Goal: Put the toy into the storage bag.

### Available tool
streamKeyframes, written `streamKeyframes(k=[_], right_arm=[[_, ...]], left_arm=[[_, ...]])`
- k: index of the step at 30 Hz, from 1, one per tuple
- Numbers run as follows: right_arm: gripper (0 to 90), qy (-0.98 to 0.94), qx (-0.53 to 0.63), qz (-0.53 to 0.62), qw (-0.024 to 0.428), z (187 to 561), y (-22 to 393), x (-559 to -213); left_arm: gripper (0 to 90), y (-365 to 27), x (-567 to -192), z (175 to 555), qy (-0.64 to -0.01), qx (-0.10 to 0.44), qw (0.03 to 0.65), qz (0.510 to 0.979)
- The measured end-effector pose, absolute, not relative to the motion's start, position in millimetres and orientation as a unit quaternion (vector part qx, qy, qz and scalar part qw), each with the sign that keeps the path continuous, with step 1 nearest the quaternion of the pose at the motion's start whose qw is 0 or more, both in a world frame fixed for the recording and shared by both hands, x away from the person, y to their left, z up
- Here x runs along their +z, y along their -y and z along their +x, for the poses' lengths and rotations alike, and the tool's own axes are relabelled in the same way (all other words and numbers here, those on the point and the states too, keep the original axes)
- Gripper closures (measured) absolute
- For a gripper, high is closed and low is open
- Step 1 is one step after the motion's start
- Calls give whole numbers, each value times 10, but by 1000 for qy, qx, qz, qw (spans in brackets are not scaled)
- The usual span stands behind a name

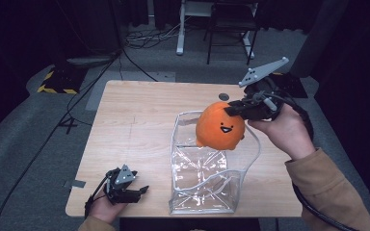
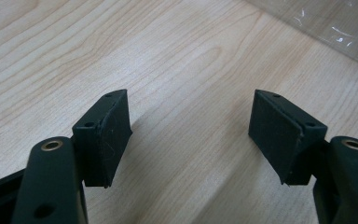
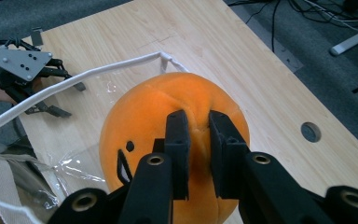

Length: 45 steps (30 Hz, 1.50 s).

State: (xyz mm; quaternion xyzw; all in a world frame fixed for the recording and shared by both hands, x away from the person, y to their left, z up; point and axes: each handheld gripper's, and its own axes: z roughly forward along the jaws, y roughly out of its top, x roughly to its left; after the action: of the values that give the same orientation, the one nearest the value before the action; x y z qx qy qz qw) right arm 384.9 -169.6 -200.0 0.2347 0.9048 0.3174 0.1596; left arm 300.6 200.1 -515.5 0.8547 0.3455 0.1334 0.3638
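An orange round plush toy [image 1: 220,126] with a stitched smiling face hangs over the far right rim of a clear plastic bag [image 1: 204,180] with white piping. My right gripper [image 1: 235,109] is shut on a pinch of the plush's fabric [image 3: 196,135], holding it from the right. In the right gripper view the bag's white rim [image 3: 70,77] runs just beyond the plush [image 3: 149,121]. My left gripper [image 1: 143,190] rests on the table at the near left, jaws wide open, with bare wood between its pads [image 2: 107,135]. A corner of the bag [image 2: 335,28] lies ahead of it.
The light wooden table [image 1: 139,120] has a round cable hole [image 1: 224,96] near its far edge. Beyond the table are a desk frame, a chair [image 1: 231,29] and loose cables on grey carpet. A person's hands and tan sleeve [image 1: 327,192] come in from below.
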Motion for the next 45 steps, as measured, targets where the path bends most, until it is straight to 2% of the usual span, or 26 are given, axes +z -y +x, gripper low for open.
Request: streamKeyframes(k=[20, 45], right_arm=[[791, -928, 290, 209, 106, 4072, 1137, -2533], [785, -946, 240, 212, 53, 4245, 872, -3125]], left_arm=[[297, -2001, -5155, 3007, -345, 132, 364, 855], [283, -1998, -5155, 3006, -344, 134, 363, 855]])
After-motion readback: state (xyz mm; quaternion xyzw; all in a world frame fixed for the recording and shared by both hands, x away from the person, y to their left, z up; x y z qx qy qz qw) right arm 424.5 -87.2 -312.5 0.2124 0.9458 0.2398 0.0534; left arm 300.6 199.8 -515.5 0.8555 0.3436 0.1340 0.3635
